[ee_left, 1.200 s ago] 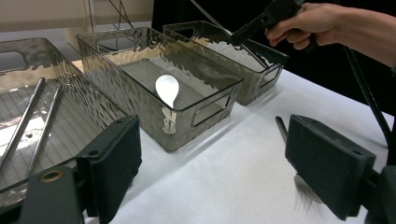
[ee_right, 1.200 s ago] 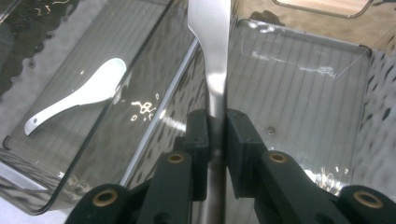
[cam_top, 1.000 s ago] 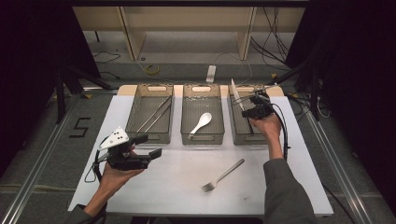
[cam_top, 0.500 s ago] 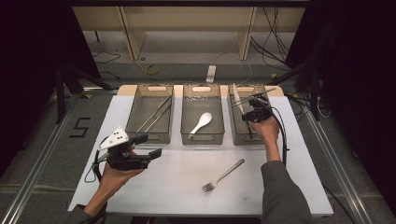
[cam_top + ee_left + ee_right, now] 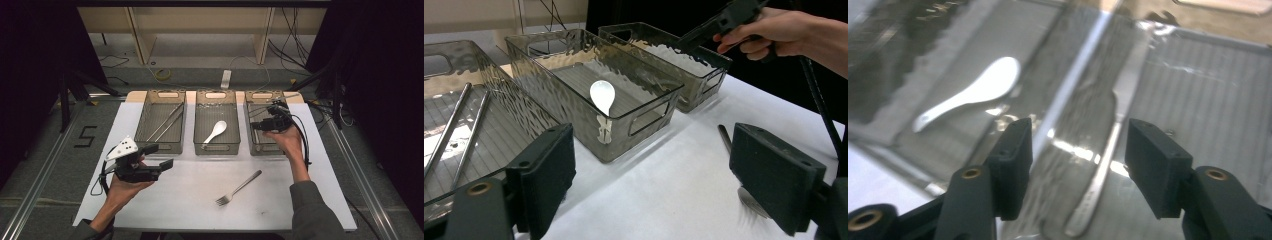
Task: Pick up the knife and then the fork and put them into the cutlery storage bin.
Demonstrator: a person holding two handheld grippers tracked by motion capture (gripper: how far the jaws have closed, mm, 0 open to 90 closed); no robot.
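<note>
In the high view, three clear bins are lined up across the far edge of a white mat point(image 5: 310, 200), apparently one for each kind of cutlery: two metal chopsticks point(image 5: 165, 121) in the left bin point(image 5: 142, 112), a white spoon point(image 5: 215, 131) in the middle bin point(image 5: 200, 120), and the right bin point(image 5: 256, 145) under the right gripper point(image 5: 260, 125). That gripper is held over the right bin, angled down into it. A fork point(image 5: 239, 187) is left on the mat, near the front, between the two arms. The left gripper point(image 5: 156, 156) is held low over the mat just in front of the left bin, its jaws spread and nothing between them.

In the left gripper view, the fork's head point(image 5: 751, 200) is seen just behind the right jaw, so the gripper seems placed ready for it.

In the right gripper view, the jaws are parted and empty, and a table knife point(image 5: 1103, 160) is seen lying flat on the ribbed floor of the right bin, directly below the gap. The knife is judged to be already sorted, and the fork to be the piece remaining.
</note>
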